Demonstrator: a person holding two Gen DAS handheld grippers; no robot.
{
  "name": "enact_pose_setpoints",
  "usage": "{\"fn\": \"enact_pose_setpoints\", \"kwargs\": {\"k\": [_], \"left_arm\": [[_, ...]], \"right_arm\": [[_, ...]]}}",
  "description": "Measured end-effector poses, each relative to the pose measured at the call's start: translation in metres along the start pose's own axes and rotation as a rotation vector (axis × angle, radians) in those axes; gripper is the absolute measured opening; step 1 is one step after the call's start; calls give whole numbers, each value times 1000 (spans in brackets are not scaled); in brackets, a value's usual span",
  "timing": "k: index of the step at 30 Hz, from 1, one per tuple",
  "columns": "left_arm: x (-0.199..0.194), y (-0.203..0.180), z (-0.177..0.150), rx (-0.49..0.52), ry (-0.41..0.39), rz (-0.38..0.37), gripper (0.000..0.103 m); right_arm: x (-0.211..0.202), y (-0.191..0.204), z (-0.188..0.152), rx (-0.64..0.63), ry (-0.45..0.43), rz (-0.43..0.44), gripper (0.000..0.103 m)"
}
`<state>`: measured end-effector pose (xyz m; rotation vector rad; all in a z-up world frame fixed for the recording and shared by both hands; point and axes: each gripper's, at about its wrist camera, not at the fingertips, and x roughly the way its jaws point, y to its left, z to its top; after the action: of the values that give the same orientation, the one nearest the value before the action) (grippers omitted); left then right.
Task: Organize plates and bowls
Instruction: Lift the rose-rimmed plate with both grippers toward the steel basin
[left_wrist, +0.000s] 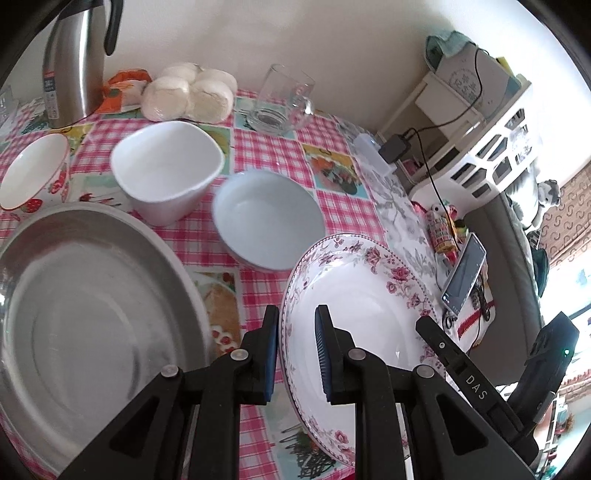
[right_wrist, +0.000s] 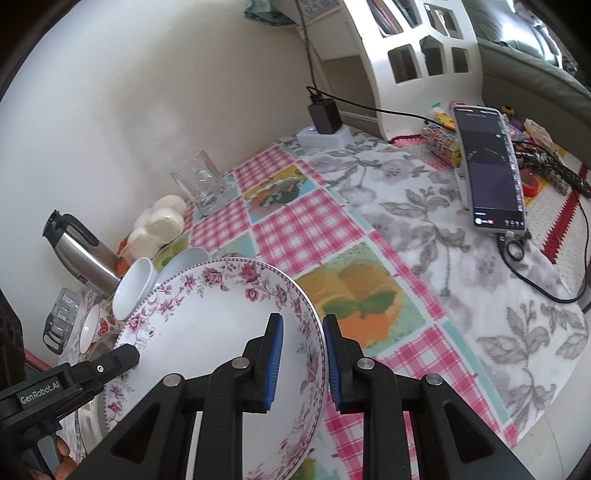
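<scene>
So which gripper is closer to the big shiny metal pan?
Left. The left gripper grips the flowery plate rim on the side next to the metal pan; the right gripper grips the plate's far rim, away from it.

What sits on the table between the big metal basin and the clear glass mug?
Between the metal basin and the glass mug stands a white squarish bowl, seen in the left wrist view.

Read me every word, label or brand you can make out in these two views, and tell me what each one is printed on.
"DAS": on the right gripper, seen from the left wrist.
"GenRobot.AI": on the left gripper, seen from the right wrist.
Flask label: too blurred to read.
Grey box on the white shelf: printed characters, too blurred.
Phone screen: text too small.
</scene>
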<state>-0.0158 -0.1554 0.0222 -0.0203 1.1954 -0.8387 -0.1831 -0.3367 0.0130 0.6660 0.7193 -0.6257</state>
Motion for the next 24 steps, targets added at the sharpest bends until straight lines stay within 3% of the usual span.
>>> {"fn": "enact_pose_setpoints", "kwargs": {"k": [24], "left_arm": [[-54,107,17,-146,-72,45,20]], "right_arm": [[25,115,-27,-140,43,82,24]]}}
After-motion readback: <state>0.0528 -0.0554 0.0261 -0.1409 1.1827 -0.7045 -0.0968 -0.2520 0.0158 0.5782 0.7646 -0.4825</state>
